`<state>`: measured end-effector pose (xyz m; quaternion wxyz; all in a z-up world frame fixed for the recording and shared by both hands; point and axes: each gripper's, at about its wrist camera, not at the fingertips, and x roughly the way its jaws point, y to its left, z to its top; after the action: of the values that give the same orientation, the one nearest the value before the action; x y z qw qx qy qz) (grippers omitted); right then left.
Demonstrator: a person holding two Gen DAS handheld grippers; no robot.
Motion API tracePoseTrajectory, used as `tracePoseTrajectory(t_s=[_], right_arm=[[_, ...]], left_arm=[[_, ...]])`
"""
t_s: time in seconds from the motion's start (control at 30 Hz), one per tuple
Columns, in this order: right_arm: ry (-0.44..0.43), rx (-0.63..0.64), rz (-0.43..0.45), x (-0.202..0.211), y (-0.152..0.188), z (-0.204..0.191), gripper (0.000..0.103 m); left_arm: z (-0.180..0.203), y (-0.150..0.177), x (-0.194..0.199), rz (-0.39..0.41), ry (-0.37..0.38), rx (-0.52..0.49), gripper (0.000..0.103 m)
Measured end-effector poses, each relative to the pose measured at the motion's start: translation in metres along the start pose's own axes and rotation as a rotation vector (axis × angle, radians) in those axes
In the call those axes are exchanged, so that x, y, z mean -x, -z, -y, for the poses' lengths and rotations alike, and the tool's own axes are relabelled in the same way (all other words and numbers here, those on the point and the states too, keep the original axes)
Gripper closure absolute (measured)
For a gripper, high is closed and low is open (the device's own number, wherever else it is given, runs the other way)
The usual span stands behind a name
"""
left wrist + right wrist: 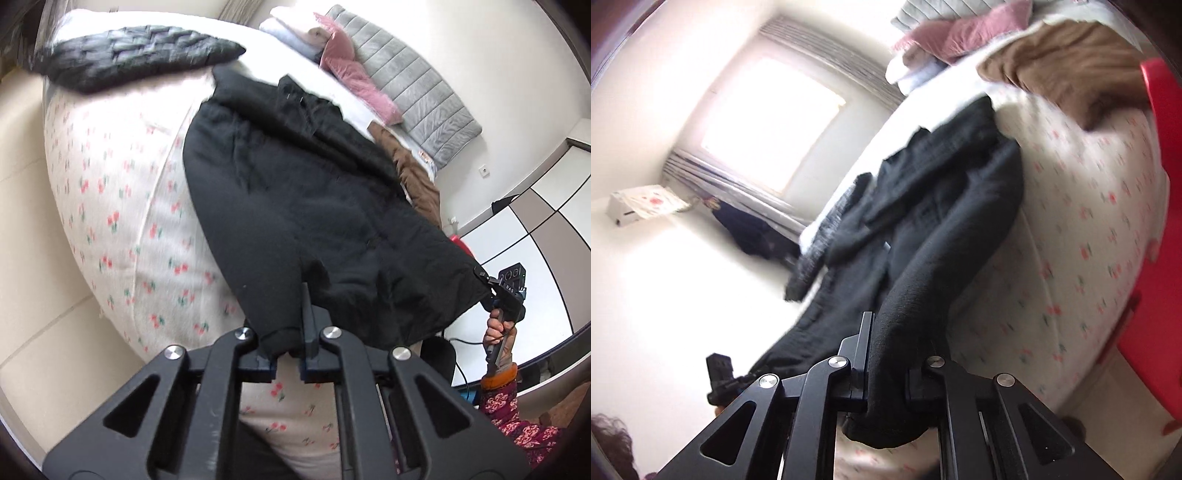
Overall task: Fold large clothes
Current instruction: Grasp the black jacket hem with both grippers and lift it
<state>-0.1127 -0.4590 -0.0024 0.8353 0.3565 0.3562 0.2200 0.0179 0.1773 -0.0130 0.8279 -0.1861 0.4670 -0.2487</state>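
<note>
A large black coat [295,192] lies stretched across the bed, its near hem lifted off the mattress. My left gripper [286,332] is shut on one corner of the hem. My right gripper [487,284] shows at the right of the left wrist view, shut on the other hem corner. In the right wrist view the right gripper [890,369] is shut on a thick fold of the black coat [923,206], and the left gripper [720,380] shows small at lower left. The coat's collar end rests far up the bed.
The bed has a white cherry-print sheet [110,206]. A dark quilted jacket [129,51] lies at the far left, a brown garment [417,173] at the right edge, folded clothes and a pink pillow [351,74] by the grey headboard. A red chair [1160,236] stands beside the bed.
</note>
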Motion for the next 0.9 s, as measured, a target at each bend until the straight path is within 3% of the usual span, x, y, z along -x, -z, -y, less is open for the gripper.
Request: tracePoseTrajectory(t_s=[0.17,0.43,0.63,0.9], right_arm=[[-0.012,0.062,0.070,-0.004,-0.048,-0.034,0.093],[0.023,0.053,0.201,-0.037,-0.143,-0.047,0.093],[0.100,0.029,0.267,-0.083,-0.225,-0.025,0.093],[0.244,-0.020,0.215,-0.176,-0.302,0.032,0.093]], left_arm=[[0.025,-0.049,0.015,0.084,-0.011,-0.065,0.094],[0.034,-0.170,-0.003,0.222,-0.110,-0.103,0.094],[0.028,-0.262,-0.053,0.294,-0.202,-0.127,0.094],[0.000,-0.365,-0.161,0.285,-0.261,-0.082,0.093]])
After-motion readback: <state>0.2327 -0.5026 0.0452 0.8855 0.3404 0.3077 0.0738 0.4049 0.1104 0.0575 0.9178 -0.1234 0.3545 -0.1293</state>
